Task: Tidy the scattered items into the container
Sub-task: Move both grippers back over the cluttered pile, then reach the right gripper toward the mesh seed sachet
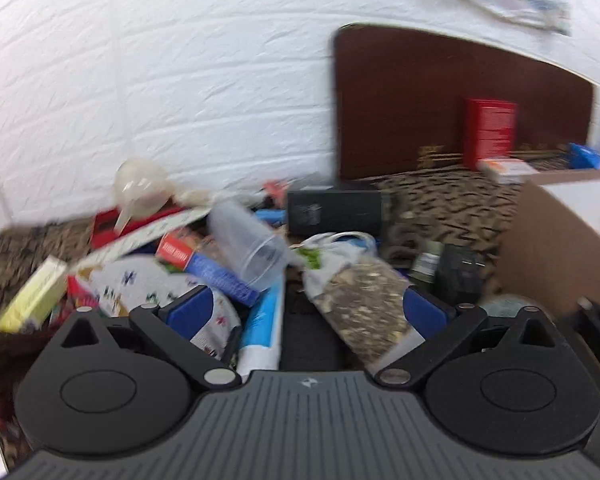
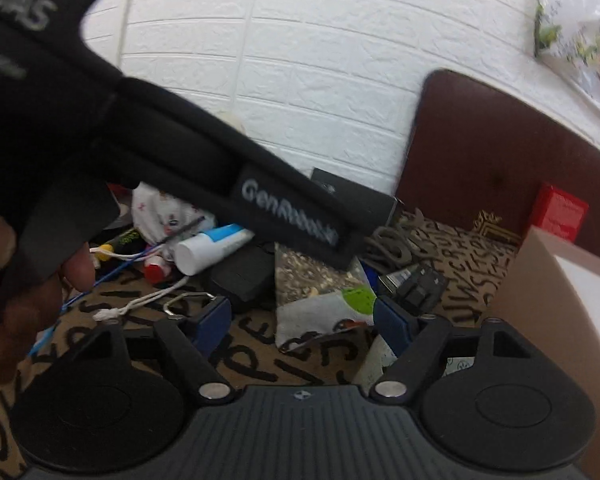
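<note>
Overall, both grippers stood released over a heap of clutter on a patterned cloth (image 2: 260, 344). Left gripper (image 1: 304, 312): jaws spread wide, gripping nothing; a seed bag (image 1: 360, 300) and a white-and-blue tube (image 1: 264, 320) lay between and beneath its blue pads (image 1: 188, 312), with contact not determinable through blur. A clear cup (image 1: 252, 248) lay tilted on the heap just beyond, beside a red-and-blue box (image 1: 208, 268) and a yellow box (image 1: 36, 296). Right gripper (image 2: 300, 320): jaws apart, nothing grasped; the seed bag (image 2: 320, 292) lay on the cloth between its pads, untouched. A hand (image 2: 28, 280) holding the left gripper's black body (image 2: 172, 168) crossed that view from the left. The container, a cardboard box (image 1: 560, 248), stood at the right edge, near the heap, its interior not visible.
</note>
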`<state>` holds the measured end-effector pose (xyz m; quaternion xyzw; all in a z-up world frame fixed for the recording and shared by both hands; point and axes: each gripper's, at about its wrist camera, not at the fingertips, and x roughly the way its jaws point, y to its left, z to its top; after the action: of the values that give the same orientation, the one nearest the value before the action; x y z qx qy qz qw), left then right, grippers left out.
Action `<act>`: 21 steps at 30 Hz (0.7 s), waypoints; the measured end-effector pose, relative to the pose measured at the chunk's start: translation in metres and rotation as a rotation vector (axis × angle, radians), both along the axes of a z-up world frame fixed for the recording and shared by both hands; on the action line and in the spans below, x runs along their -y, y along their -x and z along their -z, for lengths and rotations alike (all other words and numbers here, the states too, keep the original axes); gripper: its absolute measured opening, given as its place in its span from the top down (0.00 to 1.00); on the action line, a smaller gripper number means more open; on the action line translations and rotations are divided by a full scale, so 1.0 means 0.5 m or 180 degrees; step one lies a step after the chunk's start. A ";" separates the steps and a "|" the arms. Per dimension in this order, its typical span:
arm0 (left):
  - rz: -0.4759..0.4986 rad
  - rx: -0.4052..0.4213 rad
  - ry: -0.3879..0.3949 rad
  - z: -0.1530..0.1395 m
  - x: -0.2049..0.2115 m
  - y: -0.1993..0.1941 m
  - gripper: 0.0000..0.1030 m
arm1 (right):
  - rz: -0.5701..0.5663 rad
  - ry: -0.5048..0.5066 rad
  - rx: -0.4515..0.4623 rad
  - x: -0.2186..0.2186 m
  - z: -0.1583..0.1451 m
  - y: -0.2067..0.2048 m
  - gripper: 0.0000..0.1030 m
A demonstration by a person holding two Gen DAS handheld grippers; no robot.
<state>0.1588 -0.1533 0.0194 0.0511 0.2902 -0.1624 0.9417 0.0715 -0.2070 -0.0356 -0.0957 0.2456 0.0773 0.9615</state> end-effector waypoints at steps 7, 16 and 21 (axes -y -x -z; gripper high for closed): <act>-0.0312 -0.0054 -0.0195 0.048 -0.026 -0.020 0.01 | 0.0053 -0.0050 -0.0022 0.024 0.013 -0.022 0.25; -0.0406 -0.0022 -0.0063 0.031 -0.117 -0.002 0.14 | 0.0112 -0.0189 -0.0077 0.043 0.016 -0.021 0.22; -0.0425 0.0162 -0.0116 -0.002 -0.080 -0.024 0.13 | 0.0161 -0.0262 -0.0111 0.053 0.020 -0.014 0.21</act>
<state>0.1708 -0.1136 0.0205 0.0528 0.2719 -0.0925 0.9564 0.0785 -0.2337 -0.0457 -0.0485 0.2613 0.0647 0.9619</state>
